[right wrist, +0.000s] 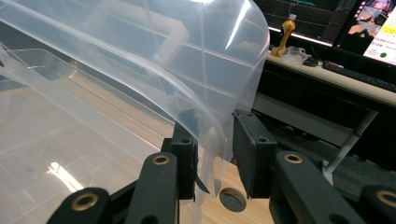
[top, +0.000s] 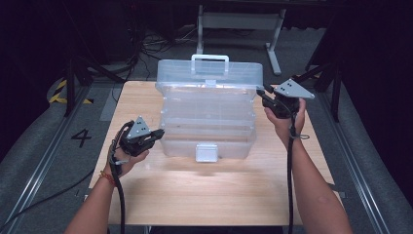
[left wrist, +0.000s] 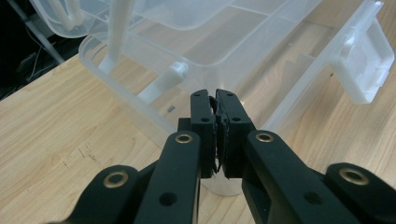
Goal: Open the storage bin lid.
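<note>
1. Nearest us, our left gripper (top: 157, 133) had its jaws pressed together, empty, touching the clear plastic tiered storage box (top: 209, 114) on the light wooden table (top: 204, 187).
2. Our right gripper (right wrist: 215, 156) stood partly parted around the box's curved lid edge (right wrist: 205, 121).

We work at a pale wooden surface (top: 214, 190) in a dark room; grey carpeted floor (top: 44, 146) lies around it, with a painted numeral four (top: 81, 137) left of the left claw (top: 158, 132); beyond the right claw (right wrist: 215, 154) stands a long desk (right wrist: 336, 79) bearing lit monitors (right wrist: 327, 18); a white metal frame (top: 238, 22) stands on the far floor amid cables (top: 156, 44).
</note>
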Tool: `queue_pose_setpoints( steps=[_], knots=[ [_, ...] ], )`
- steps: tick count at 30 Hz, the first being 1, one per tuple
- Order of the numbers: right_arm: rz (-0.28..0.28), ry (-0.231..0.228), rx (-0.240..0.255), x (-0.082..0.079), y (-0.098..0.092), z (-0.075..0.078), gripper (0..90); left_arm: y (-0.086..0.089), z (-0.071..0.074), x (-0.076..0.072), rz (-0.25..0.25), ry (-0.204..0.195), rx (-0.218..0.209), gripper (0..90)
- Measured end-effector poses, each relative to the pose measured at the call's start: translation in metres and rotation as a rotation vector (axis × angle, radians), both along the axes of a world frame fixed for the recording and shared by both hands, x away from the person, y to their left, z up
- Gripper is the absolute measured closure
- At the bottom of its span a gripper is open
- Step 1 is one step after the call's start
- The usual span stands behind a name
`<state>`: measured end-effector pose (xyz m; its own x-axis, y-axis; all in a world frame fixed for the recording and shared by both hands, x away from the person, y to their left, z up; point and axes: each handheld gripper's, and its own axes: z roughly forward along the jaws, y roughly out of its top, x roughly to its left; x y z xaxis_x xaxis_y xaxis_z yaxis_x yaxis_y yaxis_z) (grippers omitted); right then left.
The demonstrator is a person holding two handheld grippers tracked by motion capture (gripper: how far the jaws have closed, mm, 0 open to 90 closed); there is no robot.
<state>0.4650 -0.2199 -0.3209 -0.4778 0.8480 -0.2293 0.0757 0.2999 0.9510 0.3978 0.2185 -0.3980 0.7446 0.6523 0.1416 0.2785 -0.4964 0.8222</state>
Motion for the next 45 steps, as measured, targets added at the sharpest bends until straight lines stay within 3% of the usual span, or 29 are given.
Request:
queue_pose_setpoints(
  steps=[11,26,45],
  knots=[
    [-0.063,-0.01,0.006,0.006,0.006,0.004,76.3,0.001,-0.002,0.002,-0.004,0.003,-0.013,86.2],
    [-0.065,0.005,-0.032,0.022,0.004,0.013,82.2,0.002,-0.004,0.004,-0.008,0.013,-0.033,85.5],
    [-0.072,0.032,0.014,0.043,0.003,0.02,84.8,0.002,-0.007,0.006,-0.015,0.006,-0.051,84.8]
  ],
)
